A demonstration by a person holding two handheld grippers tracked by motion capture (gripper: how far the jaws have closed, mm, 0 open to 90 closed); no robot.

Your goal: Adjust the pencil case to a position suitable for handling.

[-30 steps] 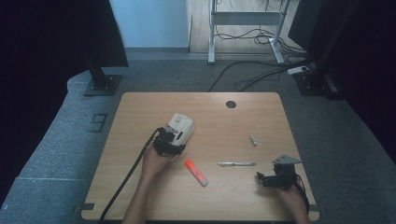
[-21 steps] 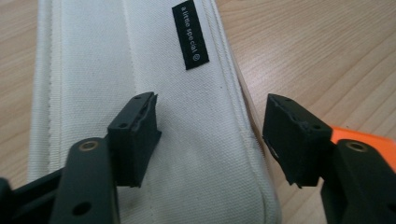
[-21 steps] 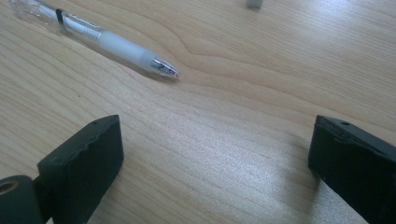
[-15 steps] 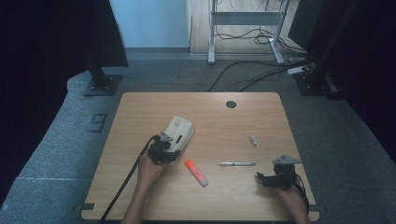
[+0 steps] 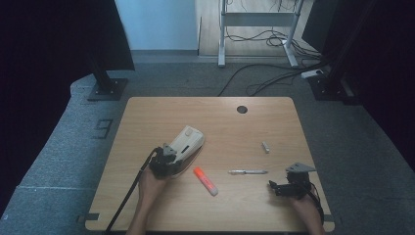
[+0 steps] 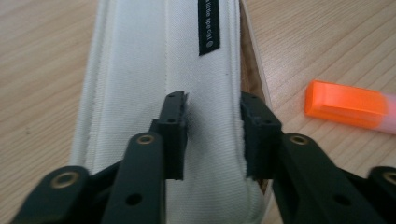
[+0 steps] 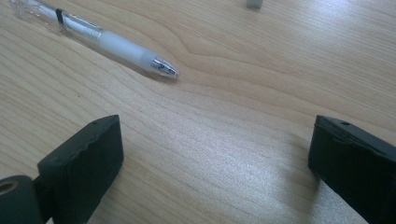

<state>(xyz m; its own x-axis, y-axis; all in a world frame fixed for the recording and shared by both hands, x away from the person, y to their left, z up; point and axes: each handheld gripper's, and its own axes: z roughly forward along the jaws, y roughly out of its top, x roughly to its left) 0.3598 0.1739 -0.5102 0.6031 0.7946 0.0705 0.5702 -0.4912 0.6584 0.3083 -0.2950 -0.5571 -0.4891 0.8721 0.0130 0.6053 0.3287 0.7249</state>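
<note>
My left gripper (image 6: 212,135) has just been closing its fingers (image 6: 173,135) and now pinches the near end of the white pencil case (image 5: 188,143), which lies just left of the orange highlighter (image 5: 205,180) (on the counter (image 5: 274,122)), while my right gripper (image 7: 215,163), fingers spread, rests right of it near the pen (image 7: 100,39).
</note>
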